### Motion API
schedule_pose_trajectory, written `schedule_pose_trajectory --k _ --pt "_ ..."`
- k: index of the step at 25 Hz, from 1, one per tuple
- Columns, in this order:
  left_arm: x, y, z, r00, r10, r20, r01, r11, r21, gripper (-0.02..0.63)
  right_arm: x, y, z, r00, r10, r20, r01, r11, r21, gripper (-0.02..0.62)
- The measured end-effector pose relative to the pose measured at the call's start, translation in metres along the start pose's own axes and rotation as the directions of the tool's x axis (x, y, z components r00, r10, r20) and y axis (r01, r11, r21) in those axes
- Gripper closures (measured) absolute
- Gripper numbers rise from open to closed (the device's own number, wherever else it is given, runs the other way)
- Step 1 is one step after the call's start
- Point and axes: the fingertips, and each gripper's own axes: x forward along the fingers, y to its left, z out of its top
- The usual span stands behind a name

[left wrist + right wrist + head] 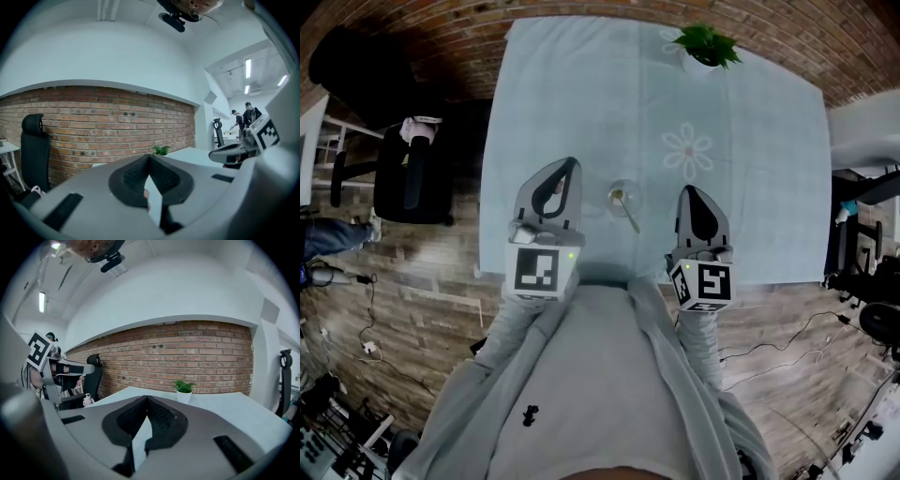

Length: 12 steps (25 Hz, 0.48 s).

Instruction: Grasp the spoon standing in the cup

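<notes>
Matt pale-blue cloth, faintly creased, over the counter [769, 187]. Clear glossy glass for the cup [624, 195]; shiny metal for the spoon [631, 218]. Smooth matt grey plastic on left gripper [571, 164] and right gripper [688, 190], jaws lined in ribbed black. Rough brick wall [201, 352]; wood-plank floor [422, 300].

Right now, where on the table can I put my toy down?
Bare: far left of the table, and its right side nearer than the plant. Crowded: the near edge, cup between left gripper and right gripper.
</notes>
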Motion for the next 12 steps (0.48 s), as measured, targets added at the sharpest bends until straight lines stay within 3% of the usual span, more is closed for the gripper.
schedule_pose_trajectory --k 12 --pt "0.000 -0.001 0.000 1.000 -0.017 -0.012 0.017 1.000 -0.023 0.588 -0.001 0.007 -0.012 0.999 0.047 -0.023 -0.046 0.998 0.050 0.578"
